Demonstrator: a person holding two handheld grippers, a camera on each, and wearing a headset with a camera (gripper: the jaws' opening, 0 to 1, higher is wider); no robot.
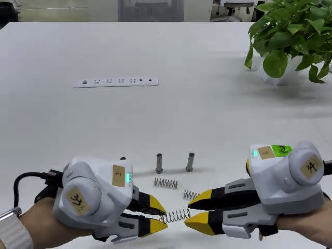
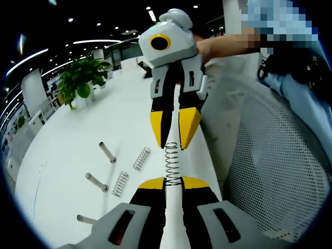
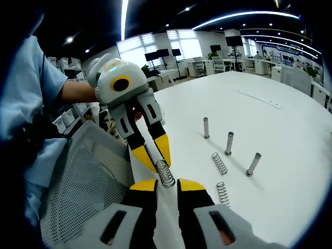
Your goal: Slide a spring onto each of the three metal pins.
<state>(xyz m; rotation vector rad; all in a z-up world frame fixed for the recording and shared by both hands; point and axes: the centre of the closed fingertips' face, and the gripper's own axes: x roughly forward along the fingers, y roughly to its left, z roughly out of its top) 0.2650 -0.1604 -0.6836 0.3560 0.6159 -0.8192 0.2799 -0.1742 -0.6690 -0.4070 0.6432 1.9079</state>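
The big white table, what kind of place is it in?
Probably an open-plan office. The white table carries a power strip and a potted plant, and the right gripper view shows monitors and long ceiling lights.

Upright pins (image 1: 159, 163); one spring (image 1: 175, 216) held horizontal

Head view: from above the near edge of the table (image 1: 207, 62), facing forward and down, work close at the bottom. Left gripper view looks along its jaws straight at the right gripper (image 2: 171, 147); right gripper view looks back at the left gripper (image 3: 161, 167), both near. All three share the spring (image 1: 175, 215) between the tips and the pins (image 1: 159, 163).
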